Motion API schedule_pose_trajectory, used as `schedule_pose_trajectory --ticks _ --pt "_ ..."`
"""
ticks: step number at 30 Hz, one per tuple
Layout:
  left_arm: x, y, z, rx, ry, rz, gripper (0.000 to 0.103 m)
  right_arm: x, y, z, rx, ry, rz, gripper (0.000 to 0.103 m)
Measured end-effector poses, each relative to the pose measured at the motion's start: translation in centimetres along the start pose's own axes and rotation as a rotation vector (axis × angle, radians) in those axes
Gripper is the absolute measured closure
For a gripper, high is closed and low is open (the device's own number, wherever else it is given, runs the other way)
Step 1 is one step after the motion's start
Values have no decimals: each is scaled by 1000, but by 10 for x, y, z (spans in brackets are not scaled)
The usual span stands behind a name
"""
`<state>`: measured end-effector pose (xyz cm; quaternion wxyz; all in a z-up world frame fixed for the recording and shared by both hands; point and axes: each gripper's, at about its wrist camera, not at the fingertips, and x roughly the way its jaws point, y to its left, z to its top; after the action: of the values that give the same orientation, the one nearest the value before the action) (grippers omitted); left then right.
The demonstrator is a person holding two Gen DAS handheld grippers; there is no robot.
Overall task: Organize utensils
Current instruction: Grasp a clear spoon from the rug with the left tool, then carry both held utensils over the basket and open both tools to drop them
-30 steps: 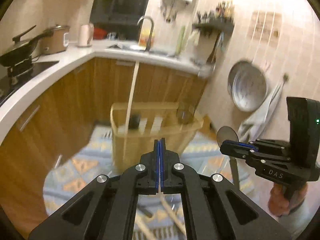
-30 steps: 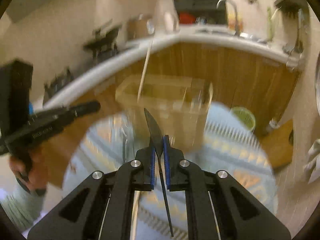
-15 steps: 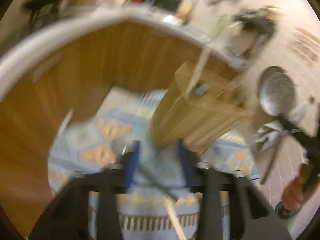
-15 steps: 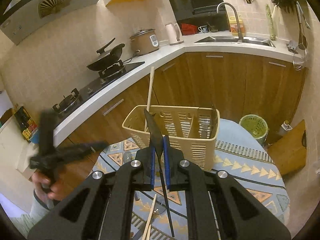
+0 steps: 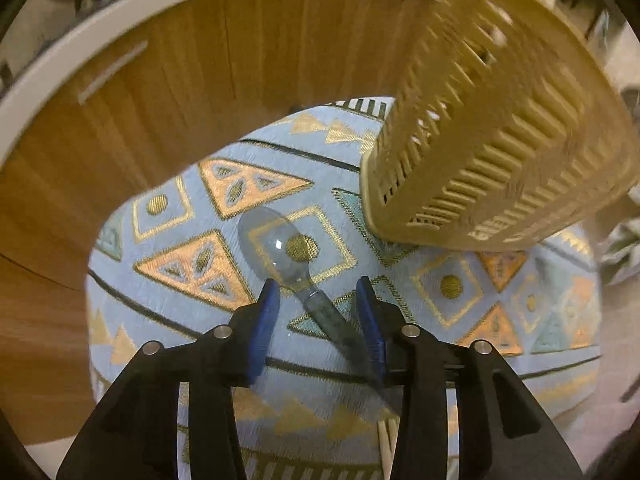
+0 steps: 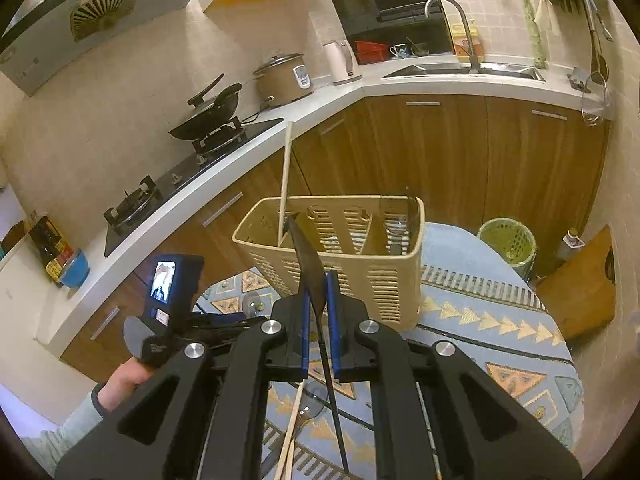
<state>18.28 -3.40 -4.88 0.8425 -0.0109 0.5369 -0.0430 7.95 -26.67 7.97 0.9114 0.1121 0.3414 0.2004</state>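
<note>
A beige slotted utensil basket (image 6: 360, 248) stands on the patterned tablecloth and holds one chopstick (image 6: 285, 176) in its left compartment; it also shows in the left wrist view (image 5: 500, 140). A clear plastic spoon (image 5: 280, 252) lies on the cloth. My left gripper (image 5: 316, 296) is open, low over the table, its fingers on either side of the spoon's handle; it also shows in the right wrist view (image 6: 216, 320). My right gripper (image 6: 316, 300) is shut on a dark flat utensil (image 6: 308, 256), held in front of the basket.
More chopsticks (image 6: 294, 428) and another clear utensil lie on the blue patterned tablecloth (image 6: 500, 344) near me. Wooden cabinets and a white counter (image 6: 224, 172) curve behind the table. A green bin (image 6: 508, 240) stands on the floor at the right.
My left gripper has opened, swung down from the basket and come low over the clear spoon. My right gripper still holds the dark utensil in front of the basket.
</note>
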Motion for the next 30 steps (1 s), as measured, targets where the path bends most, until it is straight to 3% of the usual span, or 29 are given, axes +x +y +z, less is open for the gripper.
schedule_pose_trajectory --ticks 2,6,10,14,19,25,27,30 --pt "-1 -14 -3 47 -15 64 84 0 -1 -3 4 11 -1 97" --pt "-5 -14 -9 78 -41 83 93 -4 1 -7 -10 4 -6 97" --pt "-8 3 -16 34 -72 8 94 -3 0 -8 -2 12 -7 97" --pt "-30 17 -26 -22 -164 -93 94 -6 5 -8 -21 -1 -9 97" --pt "-102 29 -33 -30 -382 -175 94 -12 17 -5 -48 -56 15 97" --pt "-193 17 -19 20 -678 -287 94 -32 39 16 -111 -209 26 97" --pt "-213 6 -9 48 -775 -308 94 -38 42 25 -110 -255 33 97" --pt "-218 -11 10 81 -836 -348 94 -43 39 44 -90 -322 47 97"
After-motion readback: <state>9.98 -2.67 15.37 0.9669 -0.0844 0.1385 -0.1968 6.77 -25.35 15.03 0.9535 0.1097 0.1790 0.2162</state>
